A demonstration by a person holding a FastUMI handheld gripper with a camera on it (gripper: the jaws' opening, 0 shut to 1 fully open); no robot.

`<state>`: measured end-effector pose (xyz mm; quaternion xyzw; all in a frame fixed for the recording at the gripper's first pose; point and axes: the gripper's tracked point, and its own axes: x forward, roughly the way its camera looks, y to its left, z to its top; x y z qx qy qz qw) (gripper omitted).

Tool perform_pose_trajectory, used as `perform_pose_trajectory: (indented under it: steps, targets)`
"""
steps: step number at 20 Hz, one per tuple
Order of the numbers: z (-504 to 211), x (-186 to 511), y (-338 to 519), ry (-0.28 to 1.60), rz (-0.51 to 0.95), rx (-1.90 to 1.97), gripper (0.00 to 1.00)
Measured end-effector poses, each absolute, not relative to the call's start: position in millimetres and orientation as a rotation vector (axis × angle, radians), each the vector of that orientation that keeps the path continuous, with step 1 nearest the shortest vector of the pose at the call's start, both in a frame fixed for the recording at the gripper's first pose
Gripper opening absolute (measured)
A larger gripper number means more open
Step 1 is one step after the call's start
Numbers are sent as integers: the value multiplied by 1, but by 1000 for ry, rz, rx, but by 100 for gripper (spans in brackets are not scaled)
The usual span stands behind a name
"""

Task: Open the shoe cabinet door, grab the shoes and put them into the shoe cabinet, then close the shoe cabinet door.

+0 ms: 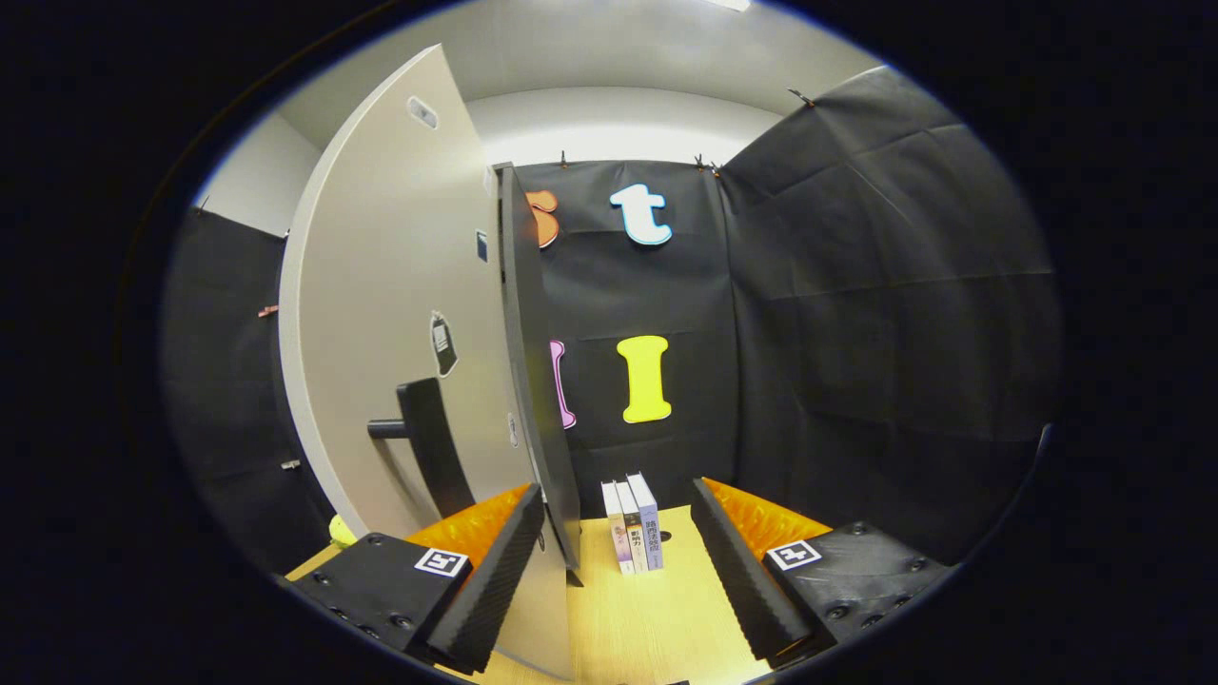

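Standing spread apart, the gripper point(617, 571) fingers hold nothing. Between them, the cabinet door point(400, 314) edge is near the left finger. Its handle point(430, 442) faces left. Three books point(633, 523) stand ahead on the table point(647, 618).

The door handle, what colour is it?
Black, in the gripper view: the door handle sticks out from the beige door.

I see even, soft light from a ceiling lamp point(731, 4) overhead; the cabinet door point(400, 314) bows with fisheye distortion; its handle point(428, 447) casts faint shadow; black cloth stays dim; focus sharp throughout.
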<state>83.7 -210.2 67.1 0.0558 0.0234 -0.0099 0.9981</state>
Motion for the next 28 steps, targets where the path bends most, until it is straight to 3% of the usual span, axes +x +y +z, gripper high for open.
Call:
perform_pose_trajectory:
  steps: [10, 28]
  targets:
    - [65, 69, -159, 63, -87, 63, 97]
    - [52, 110, 36, 96, 10, 56, 97]
